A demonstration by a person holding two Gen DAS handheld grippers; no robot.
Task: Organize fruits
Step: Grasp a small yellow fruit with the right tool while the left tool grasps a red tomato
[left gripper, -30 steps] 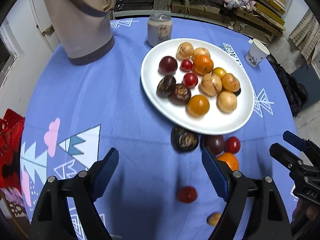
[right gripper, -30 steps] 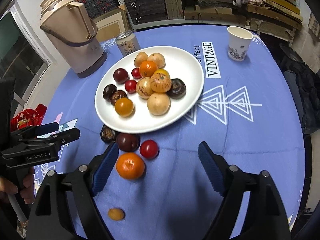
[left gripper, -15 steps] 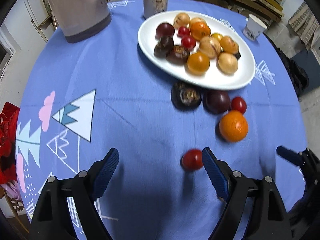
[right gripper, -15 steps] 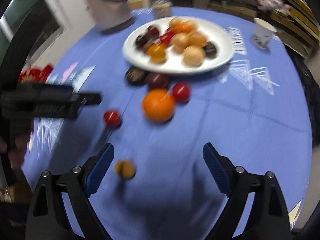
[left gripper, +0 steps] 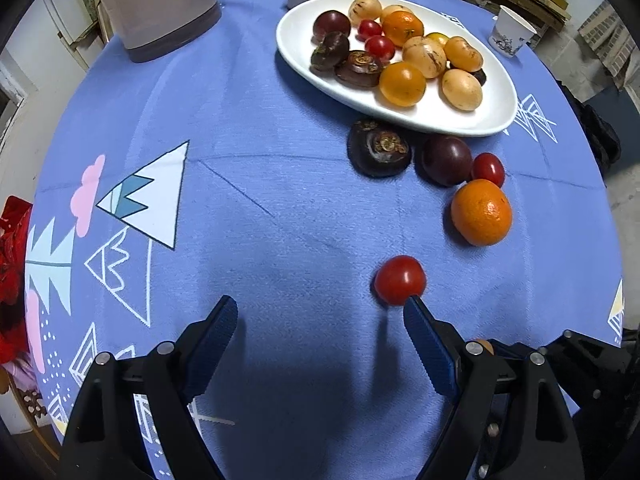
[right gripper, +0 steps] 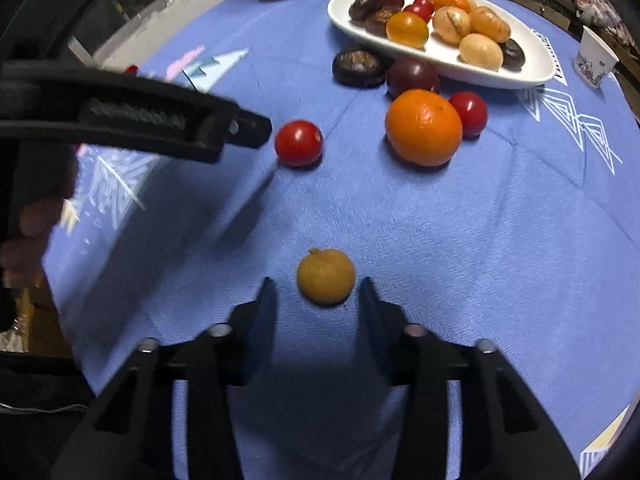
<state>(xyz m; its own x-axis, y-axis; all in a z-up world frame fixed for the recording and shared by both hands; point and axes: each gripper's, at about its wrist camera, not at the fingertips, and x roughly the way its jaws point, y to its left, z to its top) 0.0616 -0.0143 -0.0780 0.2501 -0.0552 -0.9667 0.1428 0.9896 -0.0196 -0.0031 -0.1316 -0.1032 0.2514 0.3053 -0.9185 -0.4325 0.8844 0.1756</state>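
Closing on a small yellow fruit [right gripper: 326, 276] at lower centre — right gripper [right gripper: 318, 292] narrowed, jaws just short of it.
It might roll off; left gripper [left gripper: 320, 322] stayed wide beside the tomato [left gripper: 400, 280].

Both grippers, left gripper [left gripper: 320, 322] and right gripper [right gripper: 318, 294], have black plastic frames, ribbed blue finger pads [left gripper: 428, 344] and silver pivot screws [left gripper: 472, 347].

The thermos [left gripper: 160, 4] is cut off above; the left claw [right gripper: 256, 128] blurred.
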